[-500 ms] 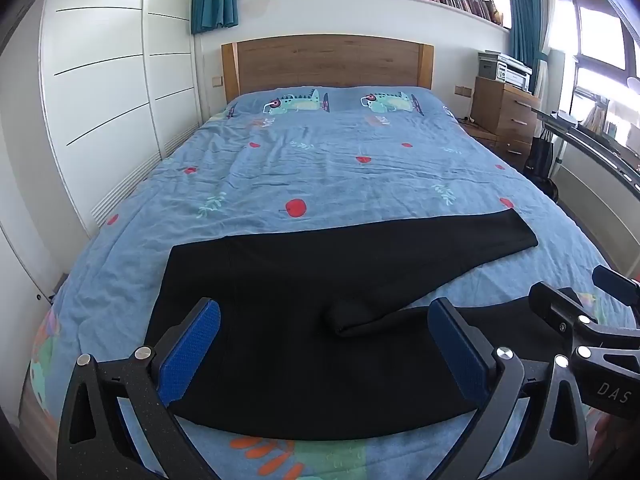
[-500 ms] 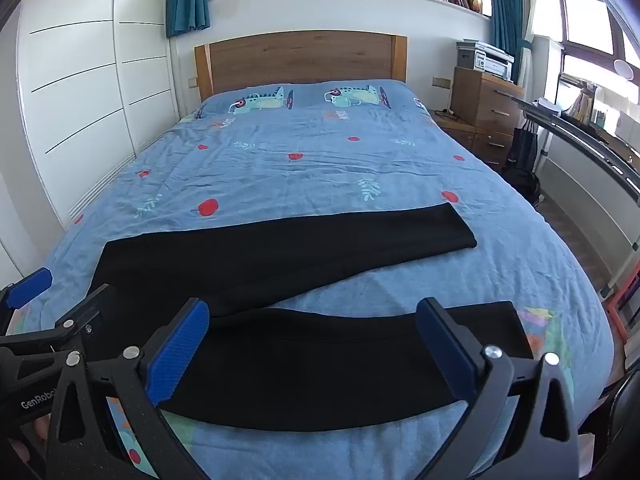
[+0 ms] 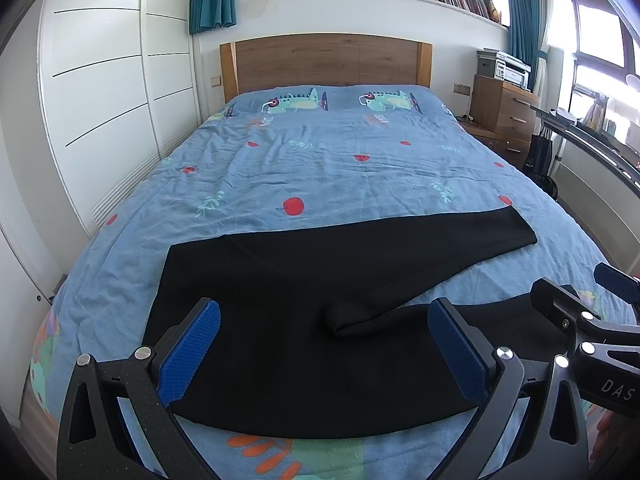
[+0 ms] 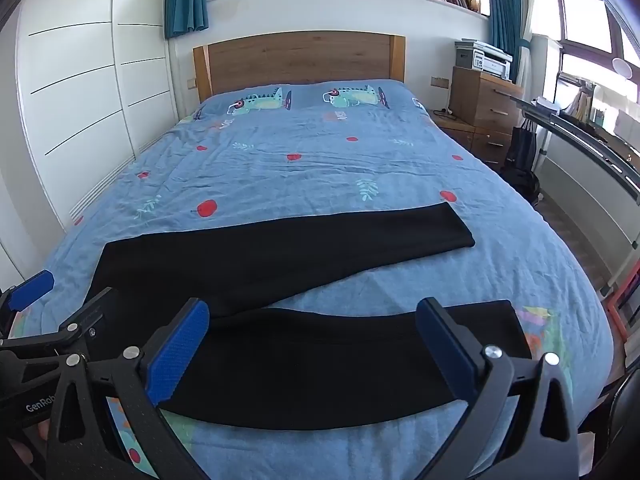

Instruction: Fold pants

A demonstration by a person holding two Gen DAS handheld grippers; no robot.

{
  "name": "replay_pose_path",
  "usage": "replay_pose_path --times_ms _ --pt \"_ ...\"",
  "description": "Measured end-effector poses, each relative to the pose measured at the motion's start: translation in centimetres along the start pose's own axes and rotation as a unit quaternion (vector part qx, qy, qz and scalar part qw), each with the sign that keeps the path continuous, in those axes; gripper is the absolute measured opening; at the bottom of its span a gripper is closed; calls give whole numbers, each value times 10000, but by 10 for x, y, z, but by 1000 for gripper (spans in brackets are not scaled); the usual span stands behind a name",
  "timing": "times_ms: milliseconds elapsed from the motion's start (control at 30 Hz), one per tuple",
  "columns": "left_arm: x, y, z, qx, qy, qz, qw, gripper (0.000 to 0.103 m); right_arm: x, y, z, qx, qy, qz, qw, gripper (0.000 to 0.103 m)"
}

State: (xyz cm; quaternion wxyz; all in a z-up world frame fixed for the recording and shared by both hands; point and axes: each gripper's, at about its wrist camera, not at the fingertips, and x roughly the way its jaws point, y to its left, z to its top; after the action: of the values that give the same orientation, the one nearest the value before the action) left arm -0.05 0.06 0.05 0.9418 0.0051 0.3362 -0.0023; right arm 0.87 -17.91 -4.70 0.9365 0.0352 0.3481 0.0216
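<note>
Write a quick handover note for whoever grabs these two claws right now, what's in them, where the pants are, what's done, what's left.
Left claw: open, empty, above the waist end of the pants.
Right claw: open, empty, above the near leg.
Pants lie flat across the foot of the bed, waist on the left, legs spread apart, far leg angled toward the headboard.
Done: pants laid out. No fold made yet.
Left: bring one leg onto the other, then fold lengthwise.
</note>
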Motion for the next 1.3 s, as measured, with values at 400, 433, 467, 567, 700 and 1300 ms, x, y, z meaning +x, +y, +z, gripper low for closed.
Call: replay_pose_path --times_ms 400,433,467,567,700,1300 --pt "-1 -4 -1 6 4 1 10000 102 1 -4 -1 10 11 22 10000 103" --pt "-1 -4 -1 7 2 0 10000 102 1 -4 -1 12 13 22 10000 103" --pt "-1 -5 -1 9 7 -1 10000 102 1 -4 -1 12 16 26 10000 103" --pt "0 -9 -2 25 20 6 10000 102 2 -3 -1 7 5 16 10000 103" --pt "0 -10 -2 25 18 10 10000 102 3 -10 -4 21 -11 20 10000 103" --pt "-1 -8 -2 -32 -6 -17 10000 102 0 -5 -1 -45 -25 11 10000 103"
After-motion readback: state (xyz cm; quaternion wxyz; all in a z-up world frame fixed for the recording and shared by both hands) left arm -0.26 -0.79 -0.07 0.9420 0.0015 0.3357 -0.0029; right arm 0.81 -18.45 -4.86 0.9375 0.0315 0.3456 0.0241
